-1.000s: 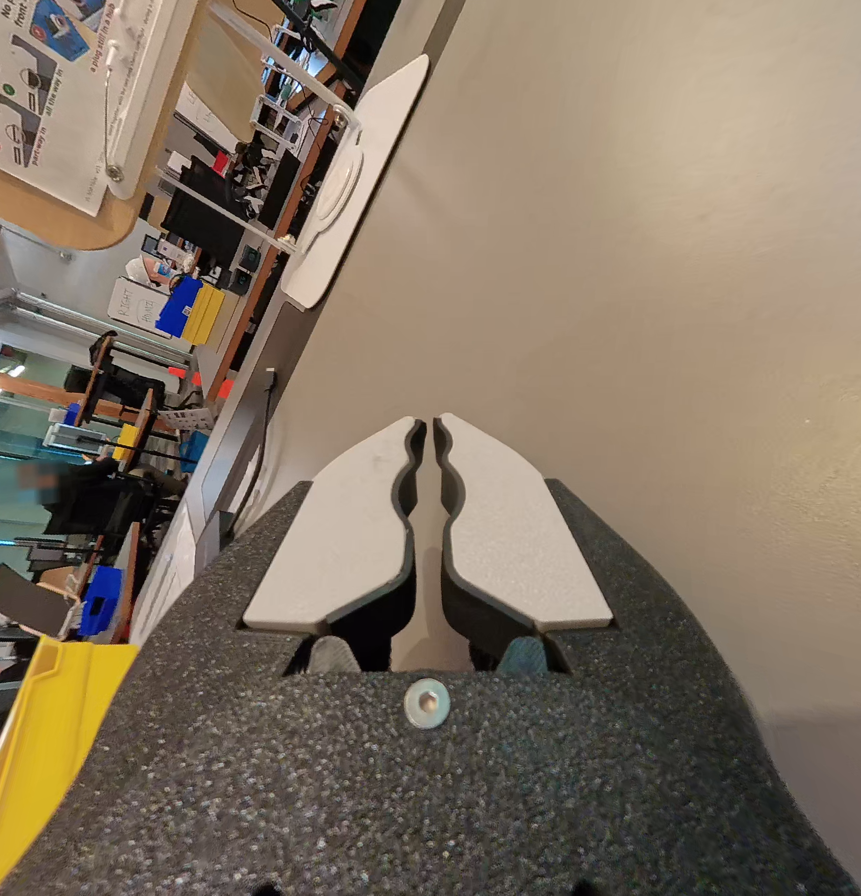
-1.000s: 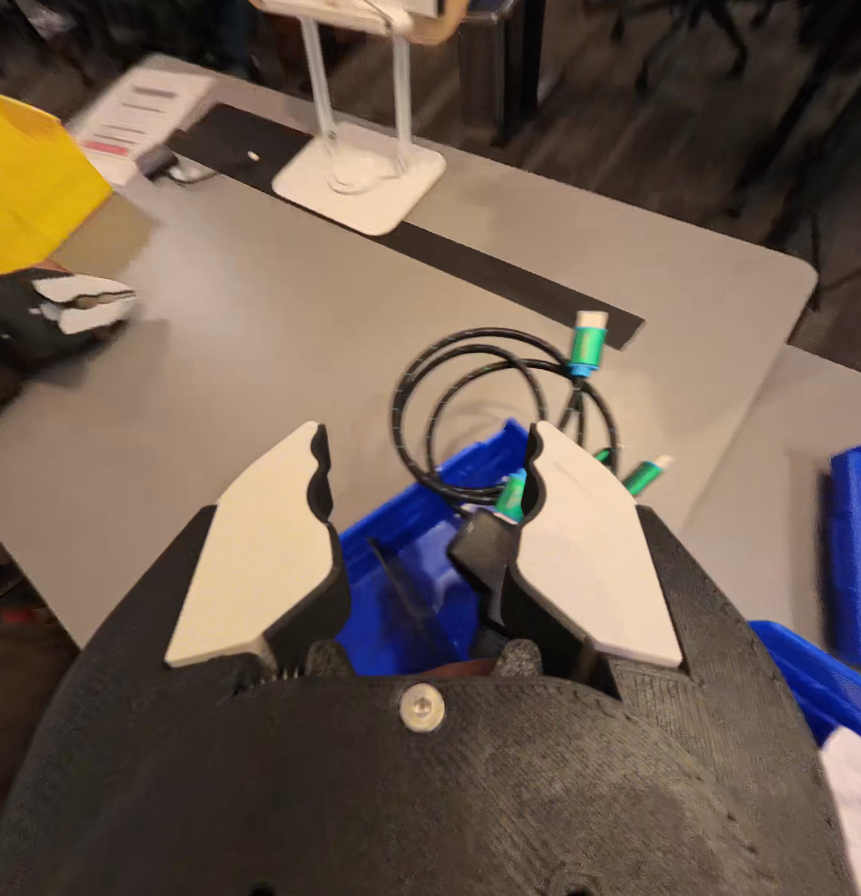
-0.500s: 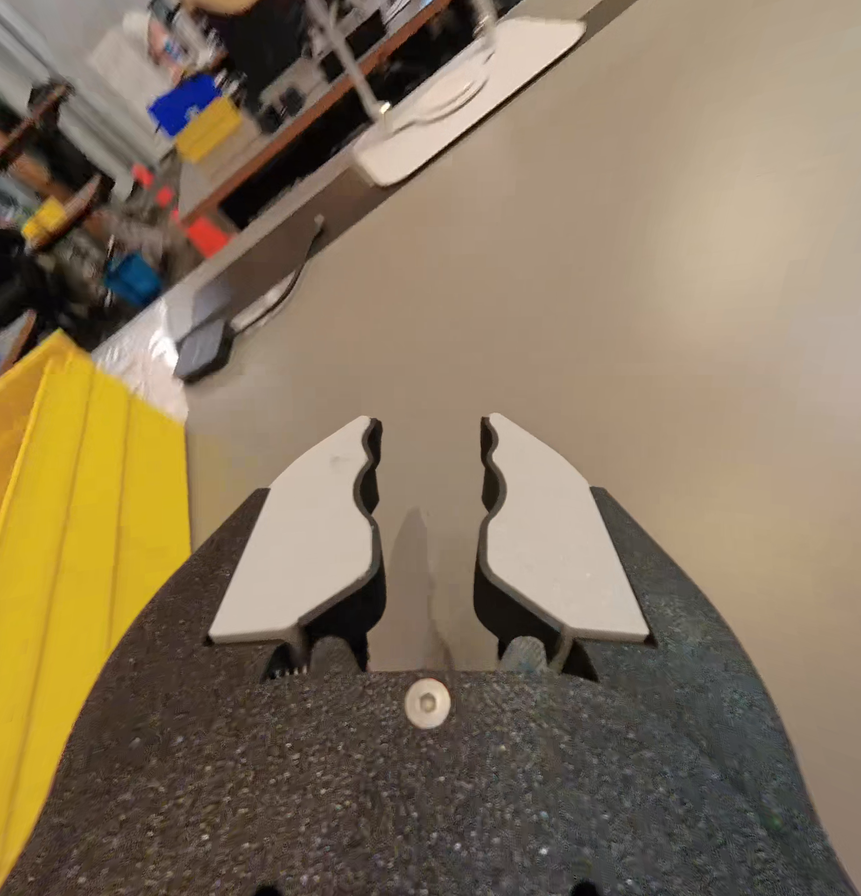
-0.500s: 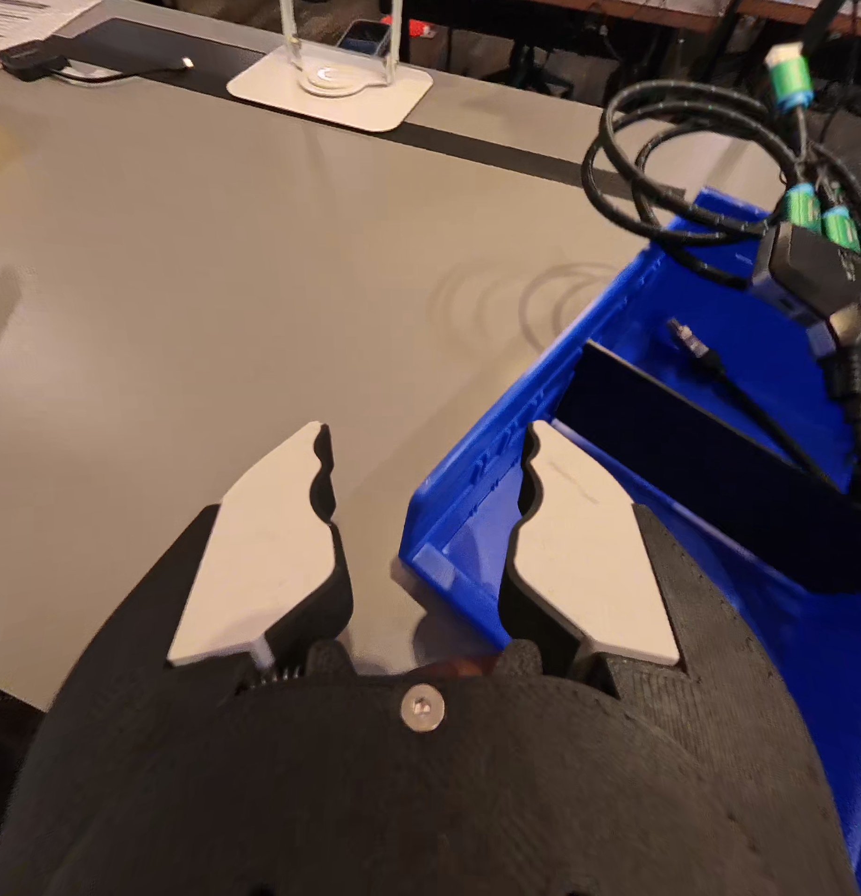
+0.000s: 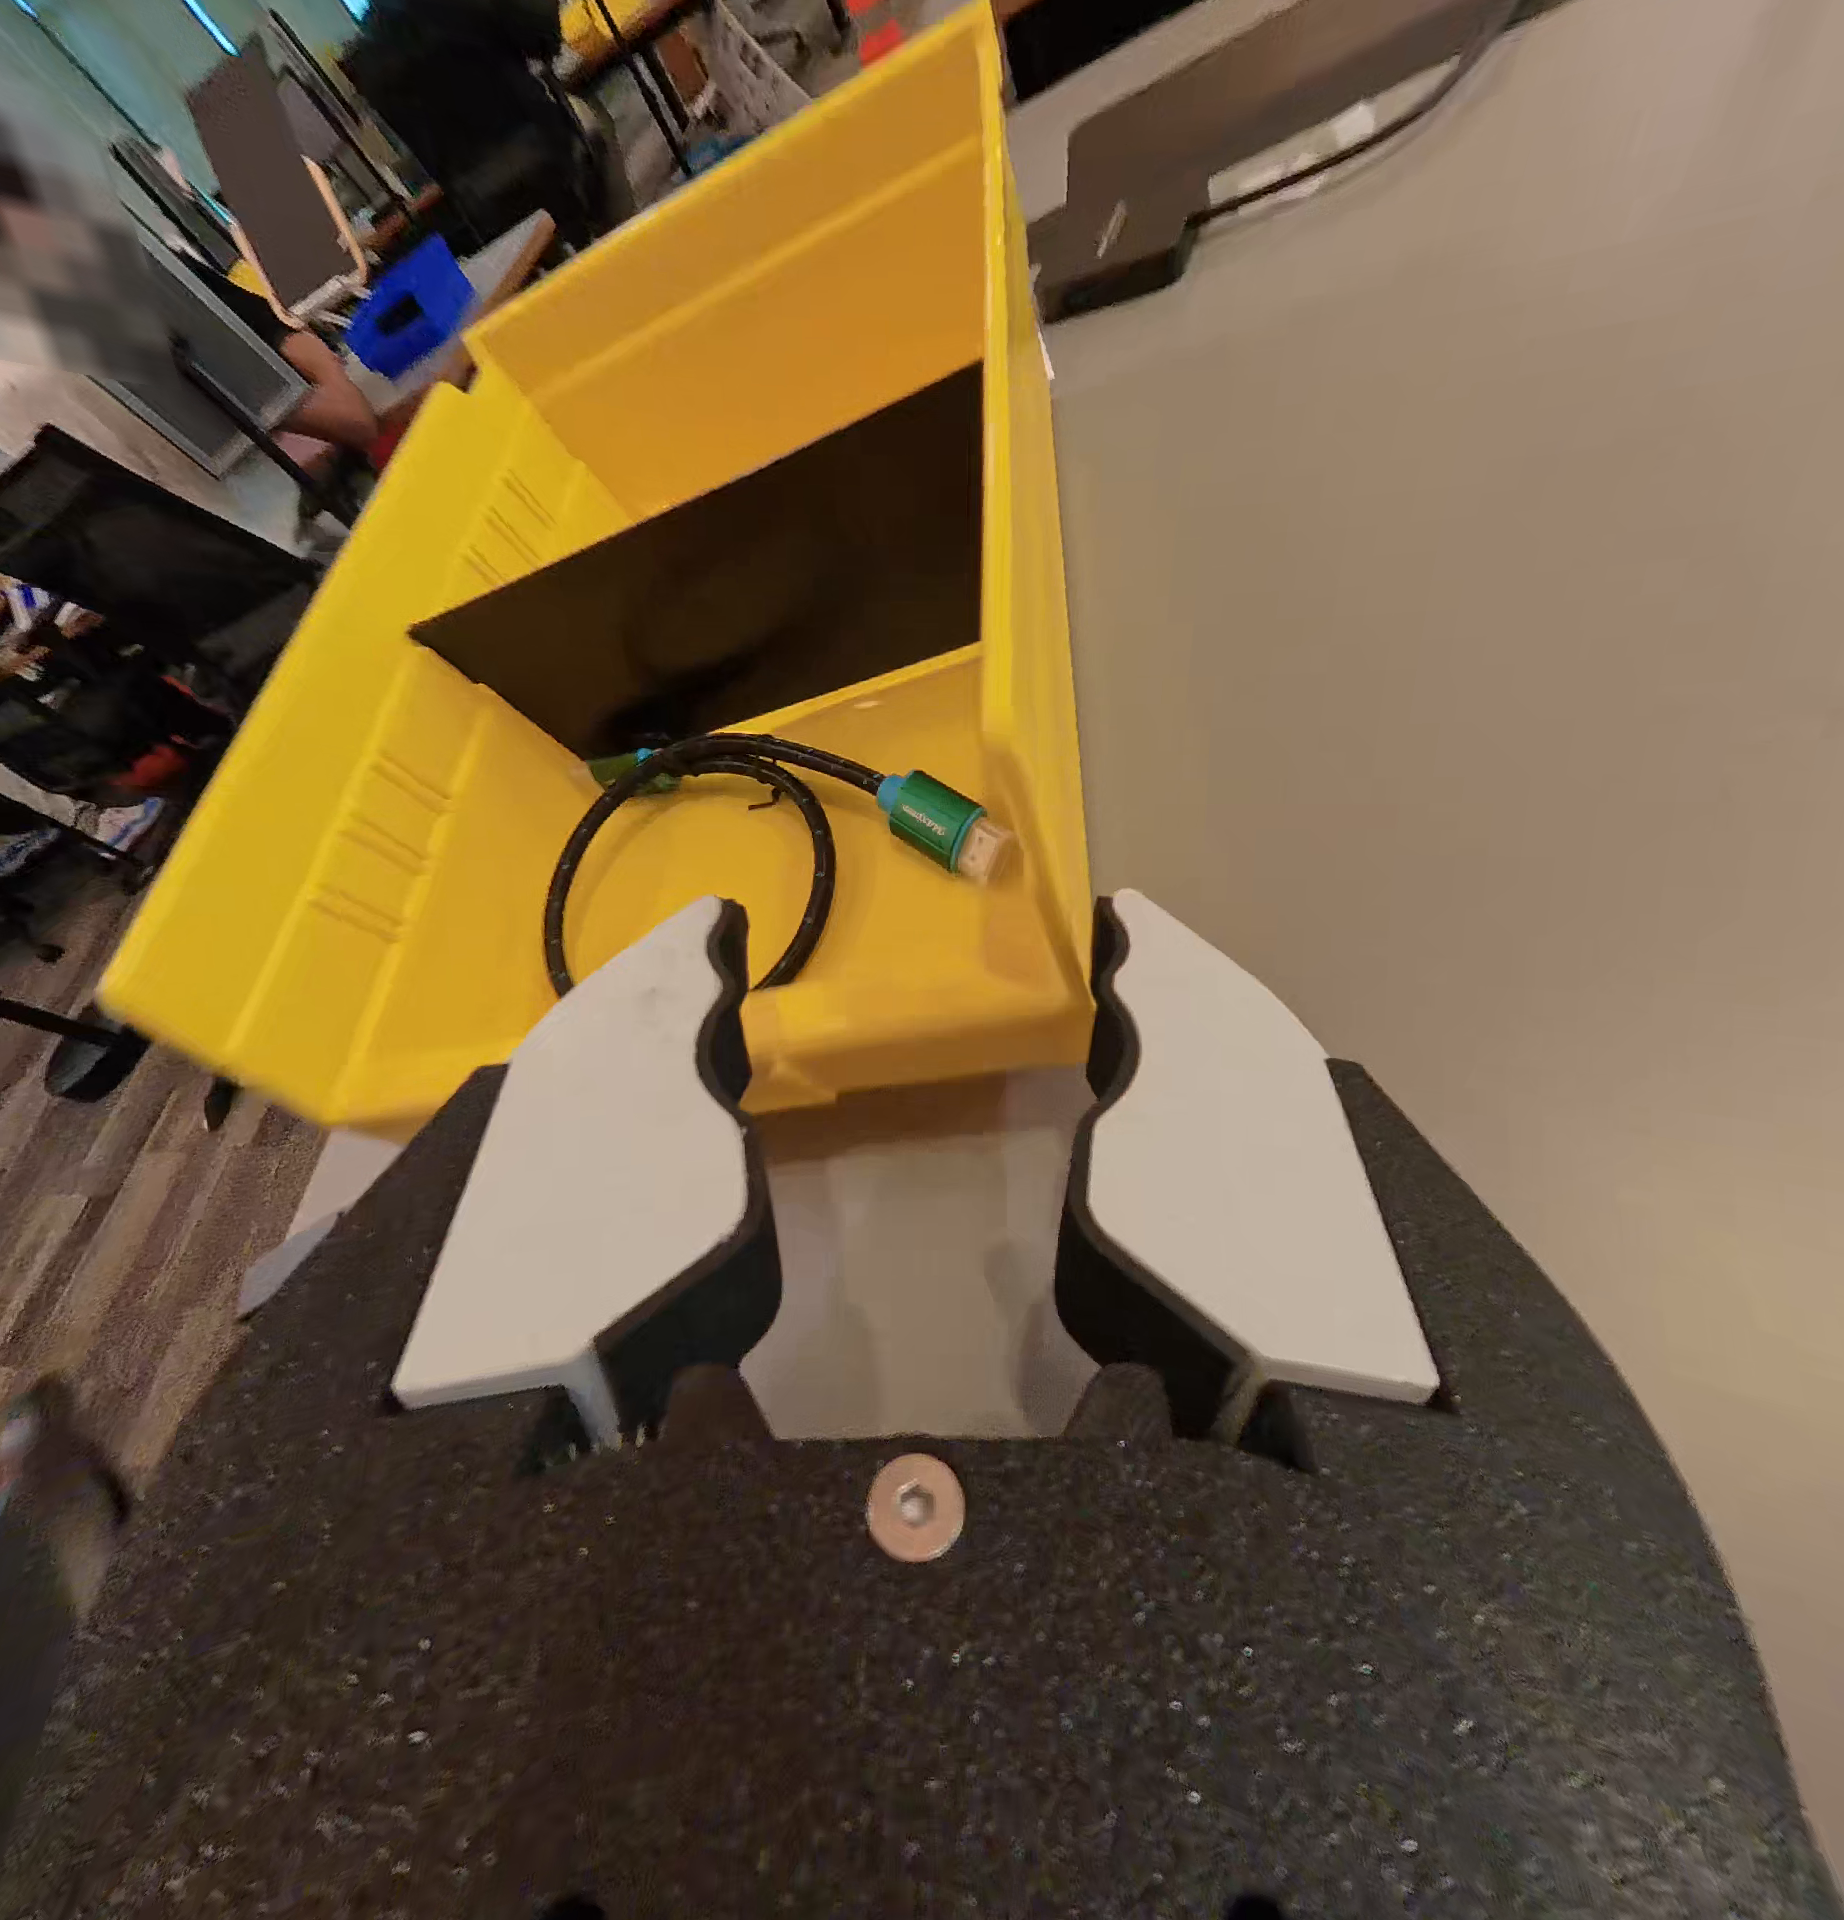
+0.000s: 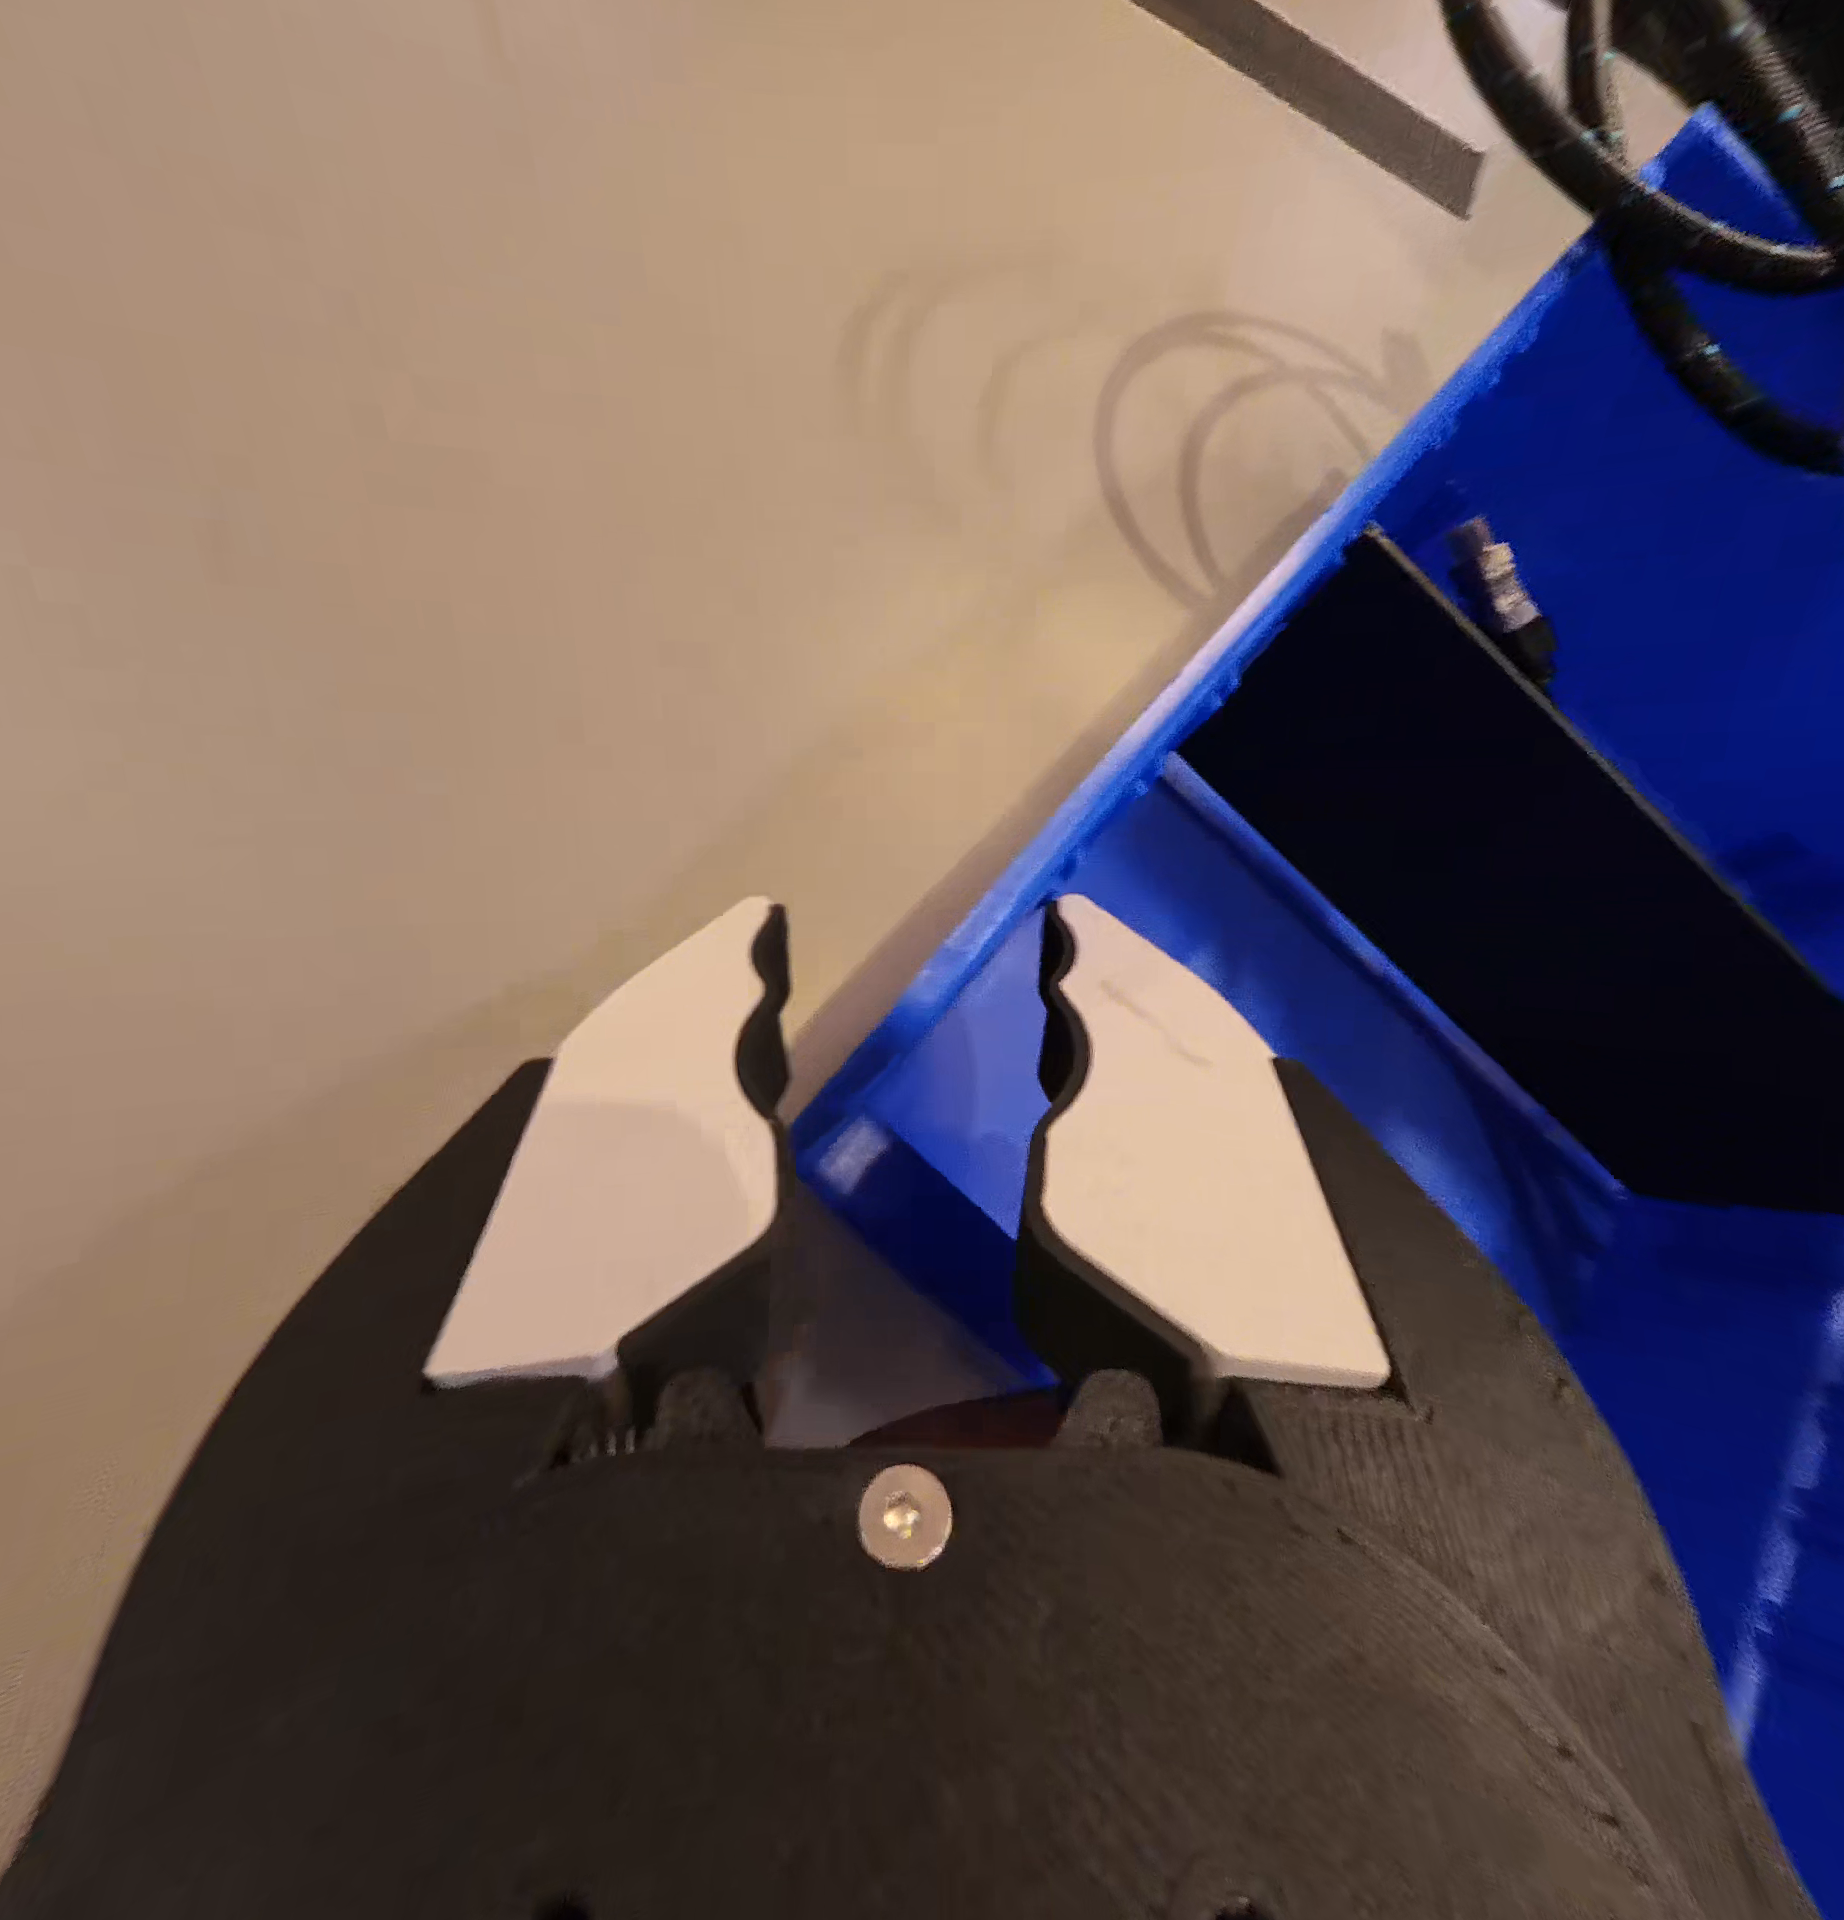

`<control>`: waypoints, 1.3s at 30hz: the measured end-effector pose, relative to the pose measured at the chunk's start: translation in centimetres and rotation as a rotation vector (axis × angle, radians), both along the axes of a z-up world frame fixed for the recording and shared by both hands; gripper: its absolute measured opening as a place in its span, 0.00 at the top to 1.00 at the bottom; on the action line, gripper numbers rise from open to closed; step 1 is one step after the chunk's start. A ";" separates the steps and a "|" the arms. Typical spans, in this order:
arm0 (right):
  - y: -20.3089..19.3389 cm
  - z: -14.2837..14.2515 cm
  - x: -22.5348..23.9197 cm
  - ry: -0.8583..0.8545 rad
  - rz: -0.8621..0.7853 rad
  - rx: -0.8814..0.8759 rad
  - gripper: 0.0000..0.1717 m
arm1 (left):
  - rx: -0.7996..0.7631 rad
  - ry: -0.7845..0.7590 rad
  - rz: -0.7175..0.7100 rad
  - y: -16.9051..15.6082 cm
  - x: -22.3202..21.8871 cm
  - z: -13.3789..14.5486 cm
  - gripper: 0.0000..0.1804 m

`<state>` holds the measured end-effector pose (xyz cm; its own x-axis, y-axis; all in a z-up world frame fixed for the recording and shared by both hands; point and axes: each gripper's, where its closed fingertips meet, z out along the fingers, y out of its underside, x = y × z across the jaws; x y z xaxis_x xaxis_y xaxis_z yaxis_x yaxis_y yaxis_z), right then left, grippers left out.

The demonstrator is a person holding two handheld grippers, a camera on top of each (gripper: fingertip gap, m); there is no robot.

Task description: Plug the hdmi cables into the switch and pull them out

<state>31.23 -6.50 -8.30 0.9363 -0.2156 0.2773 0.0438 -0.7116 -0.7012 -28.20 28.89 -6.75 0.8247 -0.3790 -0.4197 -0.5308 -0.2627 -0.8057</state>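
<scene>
Beige worktop [image 5: 1469,727] carries 2 bins. At its left edge stands the yellow bin [image 5: 689,312], holding a coiled black cable [image 5: 689,831] with a green plug [image 5: 933,821]. The left gripper [image 5: 913,914] is wide open around this bin's near right corner, gripping nothing. The right gripper [image 6: 907,914], half open, straddles the side wall of the blue bin [image 6: 1261,883]; its pads do not press it.

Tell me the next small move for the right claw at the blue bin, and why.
Probably close it a little further. The right claw stands astride the side wall of the blue bin near its corner, with one finger outside over the table and the other inside the bin. Space shows between the pads and the wall, so nothing looks gripped yet.
</scene>
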 end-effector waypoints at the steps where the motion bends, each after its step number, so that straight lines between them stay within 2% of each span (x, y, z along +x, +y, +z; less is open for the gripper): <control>1: 0.0 0.0 0.3 -0.026 -0.016 -0.007 0.77 | -0.018 0.011 -0.014 0.9 0.3 -0.5 0.67; 3: 0.0 0.0 0.3 -0.035 -0.031 -0.011 0.79 | -0.050 0.024 -0.061 1.8 1.4 -1.3 0.71; 6: -0.2 0.0 0.3 -0.064 -0.038 -0.021 0.80 | -0.038 0.065 -0.120 1.7 2.8 -1.9 0.90; 8: -0.5 0.0 0.2 -0.067 -0.039 -0.026 0.81 | 0.002 0.114 -0.120 1.5 3.0 -1.9 0.95; 16: -1.6 0.0 -0.5 -0.076 0.033 -0.052 0.84 | 0.061 0.205 -0.199 -3.4 5.0 -1.8 0.94; 26: -1.4 0.0 -0.6 -0.069 0.059 -0.053 0.84 | 0.105 0.167 -0.338 -8.2 7.2 -1.7 0.95; 39: 0.8 0.0 -3.0 -0.072 0.207 -0.038 0.85 | 0.139 0.121 -0.714 -12.6 9.1 -1.7 0.95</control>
<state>28.28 -5.65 -8.33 0.9369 -0.0090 0.3494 0.2408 -0.7079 -0.6640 -19.10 16.29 -8.41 0.3424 -0.7429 -0.5752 -0.6216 0.2799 -0.7316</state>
